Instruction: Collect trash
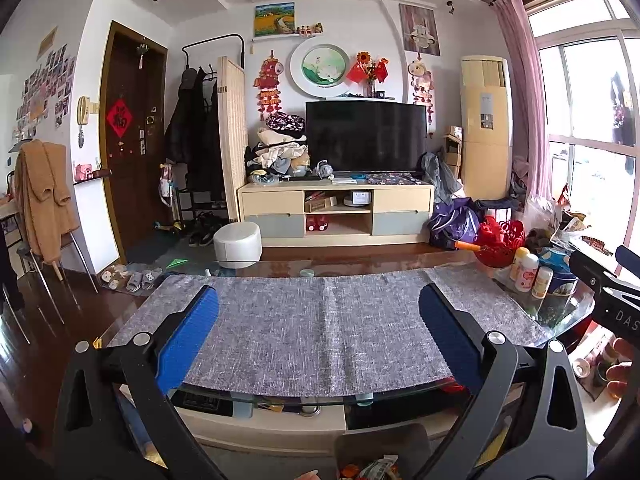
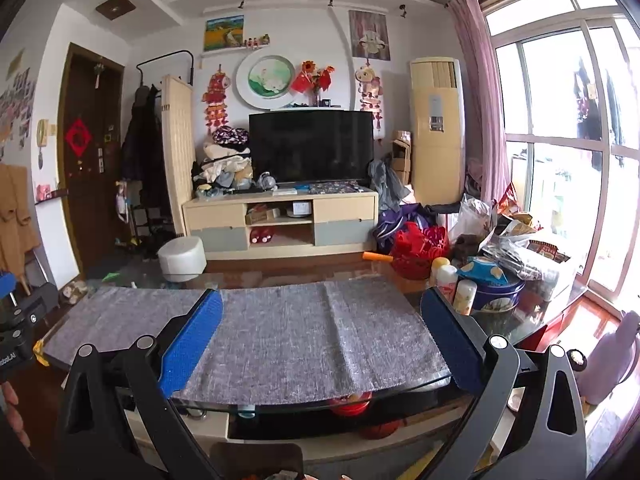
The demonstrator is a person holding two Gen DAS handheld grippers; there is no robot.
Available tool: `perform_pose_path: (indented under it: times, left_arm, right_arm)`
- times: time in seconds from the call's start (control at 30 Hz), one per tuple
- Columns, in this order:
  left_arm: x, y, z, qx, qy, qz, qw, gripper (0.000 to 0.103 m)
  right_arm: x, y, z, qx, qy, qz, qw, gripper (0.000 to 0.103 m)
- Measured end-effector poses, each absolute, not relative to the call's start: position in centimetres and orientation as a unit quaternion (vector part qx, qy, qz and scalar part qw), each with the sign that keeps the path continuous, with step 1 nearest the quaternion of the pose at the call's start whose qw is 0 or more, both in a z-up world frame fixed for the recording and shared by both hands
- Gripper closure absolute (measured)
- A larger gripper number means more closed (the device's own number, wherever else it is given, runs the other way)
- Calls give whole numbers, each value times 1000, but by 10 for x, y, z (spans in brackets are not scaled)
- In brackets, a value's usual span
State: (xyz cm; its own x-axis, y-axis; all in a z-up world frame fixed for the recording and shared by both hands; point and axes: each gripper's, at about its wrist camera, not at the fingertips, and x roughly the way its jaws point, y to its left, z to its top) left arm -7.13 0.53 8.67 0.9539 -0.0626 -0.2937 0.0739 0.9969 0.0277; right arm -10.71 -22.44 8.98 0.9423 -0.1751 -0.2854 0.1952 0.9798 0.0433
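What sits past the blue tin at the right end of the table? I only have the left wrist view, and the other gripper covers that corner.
Observer: The right wrist view shows a heap of plastic bags behind the blue tin, reaching toward the window.
Operator: Anything under the table?
Observer: An orange ball sits below the table, under its glass top.
Operator: Is the right gripper open?
Observer: Yes. The right gripper is wide open, with nothing between its blue pads, above the grey cloth.
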Motion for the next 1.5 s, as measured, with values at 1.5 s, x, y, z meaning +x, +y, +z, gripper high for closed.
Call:
perform_pose_path:
  times: [1.5]
  left_arm:
    - [-75,2,85,8,141,-34,989,8]
  right_arm:
    - [-108,-224,86,41,145,-90,984,3]
